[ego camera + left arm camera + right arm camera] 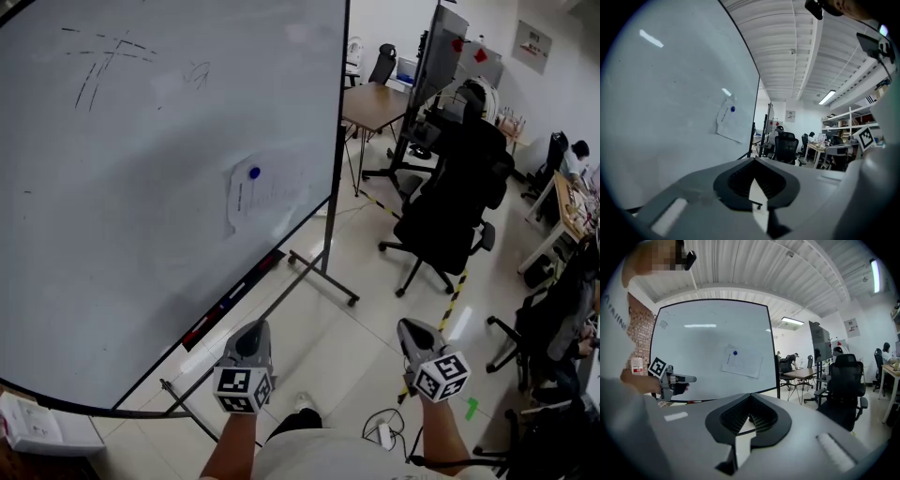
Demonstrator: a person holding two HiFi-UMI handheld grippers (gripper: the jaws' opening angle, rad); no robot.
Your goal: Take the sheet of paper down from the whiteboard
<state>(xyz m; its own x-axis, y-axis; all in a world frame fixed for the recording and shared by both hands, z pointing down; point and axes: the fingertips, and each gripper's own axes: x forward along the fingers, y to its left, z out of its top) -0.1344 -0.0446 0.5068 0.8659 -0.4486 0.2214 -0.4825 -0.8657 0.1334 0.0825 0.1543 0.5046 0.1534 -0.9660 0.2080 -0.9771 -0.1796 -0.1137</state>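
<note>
A white sheet of paper (267, 199) hangs on the big whiteboard (131, 244), pinned by a blue magnet (254, 172) near its top left corner. Both grippers are low in the head view, well short of the board. My left gripper (251, 330) is shut and empty, pointing toward the board's lower right. My right gripper (409, 328) is also shut and empty, over the floor to the right. The left gripper view has the paper (730, 124) ahead, far beyond the shut jaws (754, 180). In the right gripper view the paper (743, 363) lies beyond the shut jaws (749, 416), with the left gripper (677, 379) at left.
The whiteboard stands on a wheeled metal frame (323, 277) with a marker tray (234, 295). A black office chair (450, 211) and a wooden desk (375, 101) are to the right. Yellow-black tape (457, 292) crosses the floor. People sit at the far right (562, 319).
</note>
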